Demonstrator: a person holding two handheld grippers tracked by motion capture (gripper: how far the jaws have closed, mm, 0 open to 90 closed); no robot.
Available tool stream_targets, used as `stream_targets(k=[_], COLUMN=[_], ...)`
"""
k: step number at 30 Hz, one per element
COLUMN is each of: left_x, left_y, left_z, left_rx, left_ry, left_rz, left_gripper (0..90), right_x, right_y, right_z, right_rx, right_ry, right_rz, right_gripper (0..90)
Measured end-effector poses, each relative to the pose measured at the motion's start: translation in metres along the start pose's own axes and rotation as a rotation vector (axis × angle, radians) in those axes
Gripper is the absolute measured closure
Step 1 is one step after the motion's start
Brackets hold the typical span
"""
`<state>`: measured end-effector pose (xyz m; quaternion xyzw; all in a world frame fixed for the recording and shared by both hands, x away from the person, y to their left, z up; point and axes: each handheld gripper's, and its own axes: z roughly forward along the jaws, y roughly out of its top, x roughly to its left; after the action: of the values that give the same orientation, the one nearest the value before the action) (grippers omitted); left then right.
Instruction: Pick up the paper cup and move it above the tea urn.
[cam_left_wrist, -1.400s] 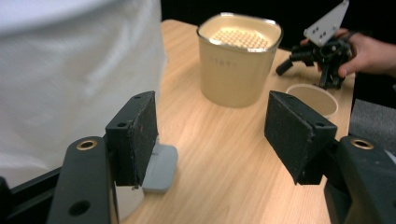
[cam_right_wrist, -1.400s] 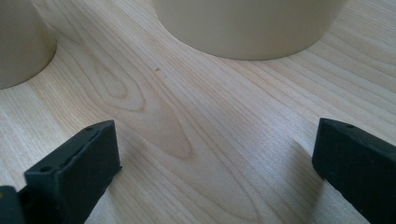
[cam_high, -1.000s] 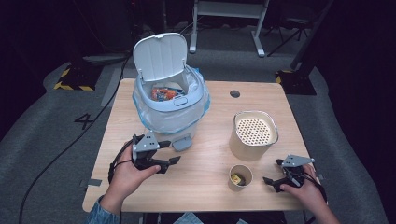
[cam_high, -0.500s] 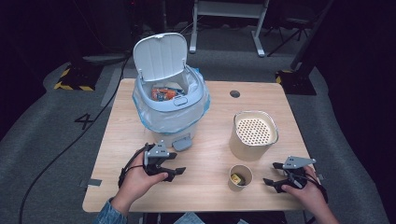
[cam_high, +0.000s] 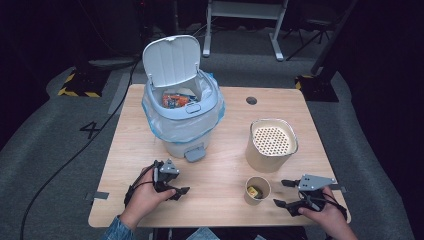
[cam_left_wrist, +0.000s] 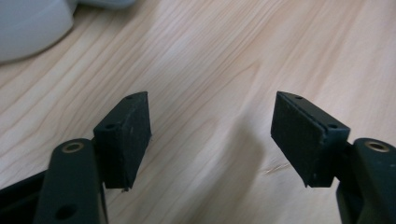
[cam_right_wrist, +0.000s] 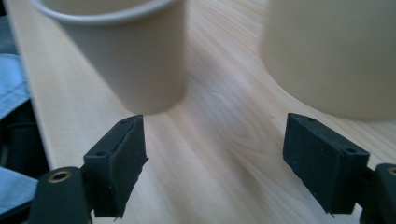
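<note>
A small paper cup (cam_high: 257, 190) with a yellow scrap inside stands near the table's front edge. My right gripper (cam_high: 283, 193) lies just right of it, pointing at it. Its jaws have just been closing, but they stand apart with nothing between them. In the right gripper view the cup (cam_right_wrist: 135, 60) is ahead on the left, beyond the fingertips (cam_right_wrist: 123, 158). My left gripper (cam_high: 181, 189) rests low over the bare wood at front left. Its jaws have just been opening and are wide and empty (cam_left_wrist: 212, 135).
A white pedal bin (cam_high: 182, 117) with its lid up and a blue liner holds wrappers at back left; its base (cam_left_wrist: 28, 23) shows ahead of the left gripper. A tan canister with a perforated top (cam_high: 271, 145) stands behind the cup, also (cam_right_wrist: 336, 56). Wooden table (cam_high: 220, 210).
My left hand has come down and toward the front edge, away from the bin's pedal. My right gripper has shifted slightly toward the paper cup.
</note>
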<state>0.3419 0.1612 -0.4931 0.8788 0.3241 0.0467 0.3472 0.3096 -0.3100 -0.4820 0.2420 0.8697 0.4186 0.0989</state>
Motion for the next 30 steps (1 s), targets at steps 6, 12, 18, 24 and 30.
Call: stream_targets(k=[6,12,18,24,30], left_x=[0.004,0.004,0.004,0.004,0.003], left_y=[-0.005,-0.006,-0.006,-0.006,-0.006], left_z=[0.005,0.008,0.008,0.008,0.009], left_rx=[-0.05,-0.062,-0.063,-0.064,-0.064], left_ry=[0.023,0.049,0.052,0.057,0.068], left_rz=[0.066,0.124,0.123,0.118,0.109], left_gripper=[23.5,19.5,19.5,19.6,19.7], right_x=[0.013,0.021,0.028,0.034,0.036], right_y=[0.008,0.013,0.018,0.023,0.026], right_z=[0.005,0.014,0.025,0.036,0.044], right_rx=[-0.025,-0.055,-0.079,-0.103,-0.156], right_ry=[0.039,0.044,0.051,0.066,0.061], right_rz=[-0.023,-0.017,-0.021,-0.036,-0.021], right_gripper=[19.9,18.5,18.5,18.4,17.4])
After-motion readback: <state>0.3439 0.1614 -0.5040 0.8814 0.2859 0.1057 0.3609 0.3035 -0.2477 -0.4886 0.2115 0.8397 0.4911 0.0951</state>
